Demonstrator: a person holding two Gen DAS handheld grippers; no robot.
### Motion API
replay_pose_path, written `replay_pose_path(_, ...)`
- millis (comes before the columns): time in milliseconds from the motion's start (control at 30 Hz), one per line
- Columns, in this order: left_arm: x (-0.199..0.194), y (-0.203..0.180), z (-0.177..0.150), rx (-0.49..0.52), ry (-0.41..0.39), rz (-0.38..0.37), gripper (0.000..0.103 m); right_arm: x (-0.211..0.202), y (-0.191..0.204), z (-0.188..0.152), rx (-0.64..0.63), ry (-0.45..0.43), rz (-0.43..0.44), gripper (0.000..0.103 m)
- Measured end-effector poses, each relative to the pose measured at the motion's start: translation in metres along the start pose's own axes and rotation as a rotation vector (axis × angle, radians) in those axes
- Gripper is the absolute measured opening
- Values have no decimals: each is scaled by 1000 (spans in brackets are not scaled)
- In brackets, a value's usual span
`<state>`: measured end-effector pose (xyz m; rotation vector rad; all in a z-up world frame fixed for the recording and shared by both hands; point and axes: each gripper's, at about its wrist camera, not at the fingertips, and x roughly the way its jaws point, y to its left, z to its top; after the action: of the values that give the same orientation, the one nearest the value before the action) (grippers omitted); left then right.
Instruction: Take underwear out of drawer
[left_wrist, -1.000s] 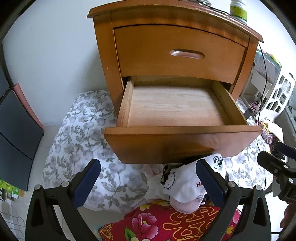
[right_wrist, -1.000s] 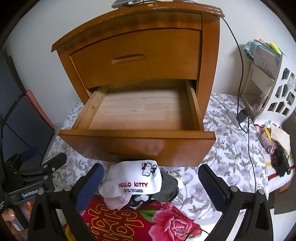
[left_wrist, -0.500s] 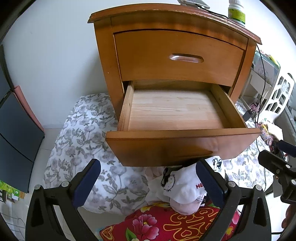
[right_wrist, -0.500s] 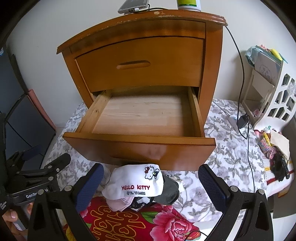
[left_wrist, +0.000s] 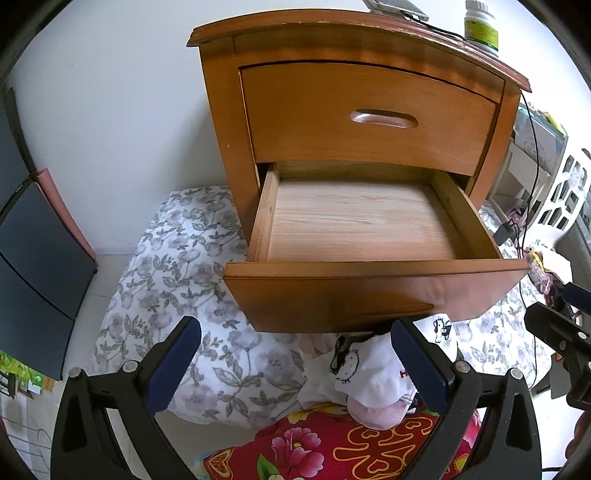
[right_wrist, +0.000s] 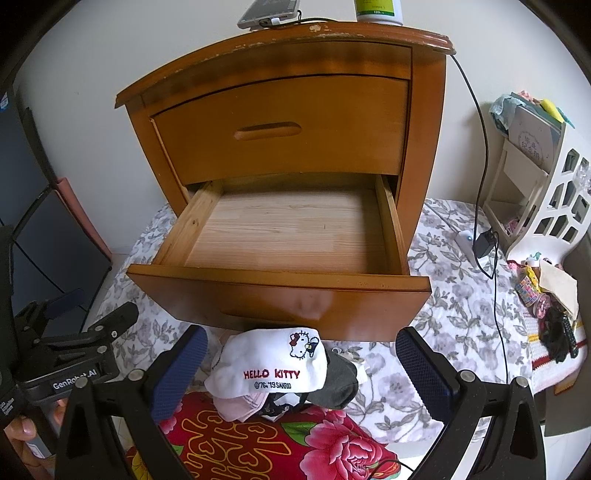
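Plainly, the bottom drawer (right_wrist: 280, 236) of the wooden nightstand (right_wrist: 295, 122) stands pulled out with nothing on its pale board floor, while the underwear (right_wrist: 271, 365) lies outside it, heaped on the floral sheet (right_wrist: 461, 306) just under and in front of the drawer's front panel, so the task looks done or nearly so. From the right gripper (right_wrist: 301, 373) the heap sits low and slightly left of centre between the spread blue fingertips (right_wrist: 181, 373), its top white piece with the printed lettering lying crosswise to the fingers, with pink, grey and dark pieces tucked beneath. From the left gripper (left_wrist: 295, 365) the same heap (left_wrist: 365, 373) lies off to the right, close against the inner face of its right finger (left_wrist: 419, 363), so the right gripper seems better lined up for any further pull. Both grippers are wide apart and hold nothing. A red flowered cloth (right_wrist: 266, 443) overlaps the sheet at the near edge. On the nightstand top rest a phone (right_wrist: 267, 11) and a green-labelled bottle (left_wrist: 480, 26); a black cable (right_wrist: 484, 155) trails down to a white cut-out rack (right_wrist: 554, 206) by the wall
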<state>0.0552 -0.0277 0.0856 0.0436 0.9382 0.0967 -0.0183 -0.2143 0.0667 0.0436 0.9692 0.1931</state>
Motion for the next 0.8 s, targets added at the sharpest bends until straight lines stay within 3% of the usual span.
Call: replay_pose_path(800,-2,1,1,-1,-5,-1,102,0,0,-1,-1,0,1,103)
